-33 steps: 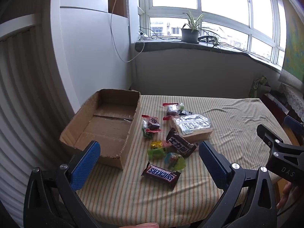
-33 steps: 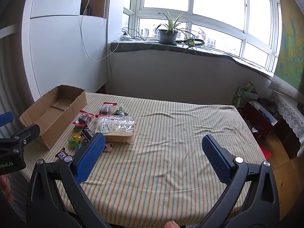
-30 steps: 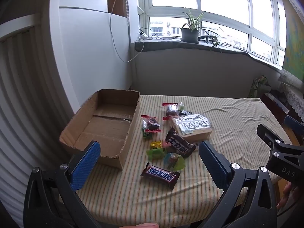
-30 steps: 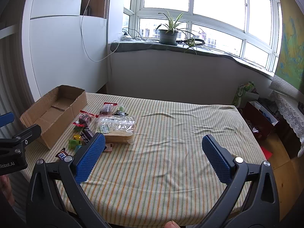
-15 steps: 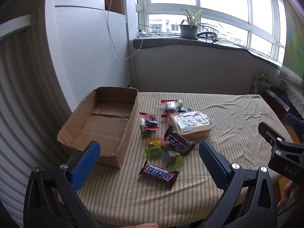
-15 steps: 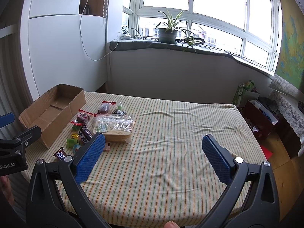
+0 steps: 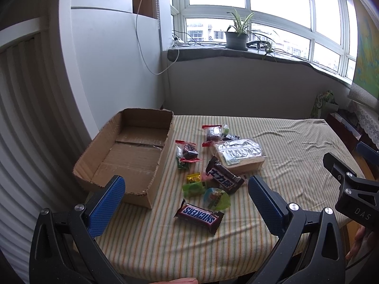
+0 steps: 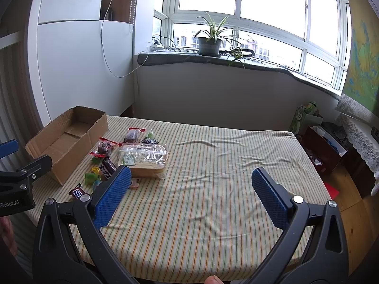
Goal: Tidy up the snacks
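One cardboard box (image 7: 132,156), one Snickers bar (image 7: 199,215), two grippers, jaws apart

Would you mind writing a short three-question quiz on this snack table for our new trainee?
1. True or false: the cardboard box already holds some snacks.
2. Which item lies nearest the left gripper? A) the Snickers bar B) the clear-wrapped bread pack C) the potted plant
3. Fill in: both the left gripper and the right gripper are ____, holding nothing.

Key
1. False: the box is empty, and the snacks lie beside it on the striped tablecloth.
2. A
3. open
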The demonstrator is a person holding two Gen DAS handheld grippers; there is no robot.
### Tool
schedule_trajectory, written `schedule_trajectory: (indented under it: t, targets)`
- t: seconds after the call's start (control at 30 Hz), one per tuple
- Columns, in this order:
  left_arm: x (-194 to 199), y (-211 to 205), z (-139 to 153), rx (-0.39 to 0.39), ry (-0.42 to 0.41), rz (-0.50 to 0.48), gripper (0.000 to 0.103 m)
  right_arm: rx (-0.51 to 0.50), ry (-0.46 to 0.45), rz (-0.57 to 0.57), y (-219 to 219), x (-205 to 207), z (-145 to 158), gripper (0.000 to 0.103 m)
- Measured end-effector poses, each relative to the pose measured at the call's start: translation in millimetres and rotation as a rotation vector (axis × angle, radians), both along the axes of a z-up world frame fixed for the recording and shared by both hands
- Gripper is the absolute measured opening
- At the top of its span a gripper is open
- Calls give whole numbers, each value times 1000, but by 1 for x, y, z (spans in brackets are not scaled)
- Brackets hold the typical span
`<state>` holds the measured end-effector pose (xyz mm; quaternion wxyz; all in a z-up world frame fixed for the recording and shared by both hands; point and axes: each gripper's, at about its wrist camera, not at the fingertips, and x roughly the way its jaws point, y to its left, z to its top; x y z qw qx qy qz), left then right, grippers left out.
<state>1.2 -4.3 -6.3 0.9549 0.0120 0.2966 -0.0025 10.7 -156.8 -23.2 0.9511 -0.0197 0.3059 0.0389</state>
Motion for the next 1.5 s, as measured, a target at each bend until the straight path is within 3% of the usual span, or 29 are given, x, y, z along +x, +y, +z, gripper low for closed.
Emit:
schedule_trajectory:
  t: [0.8,0.93,1.03,1.2,1.5]
  targets:
    - [-2,5,-1,-39,43,3,103,-5,26,21,11,-4,-8,103]
    - [-2,14,-26,-54,76,-9,103,14,104,69,20,-3,-34,103]
    - [-3,26,-66,9,153,-3,103,28,190,131,31,-5,-66,103]
    - [-10,40,-124,-46,281,-51,103,1,280,169,46,-7,-107,103]
    - [-13,40,-122,-75,287,-76,103,3,264,212,46,15,-107,103]
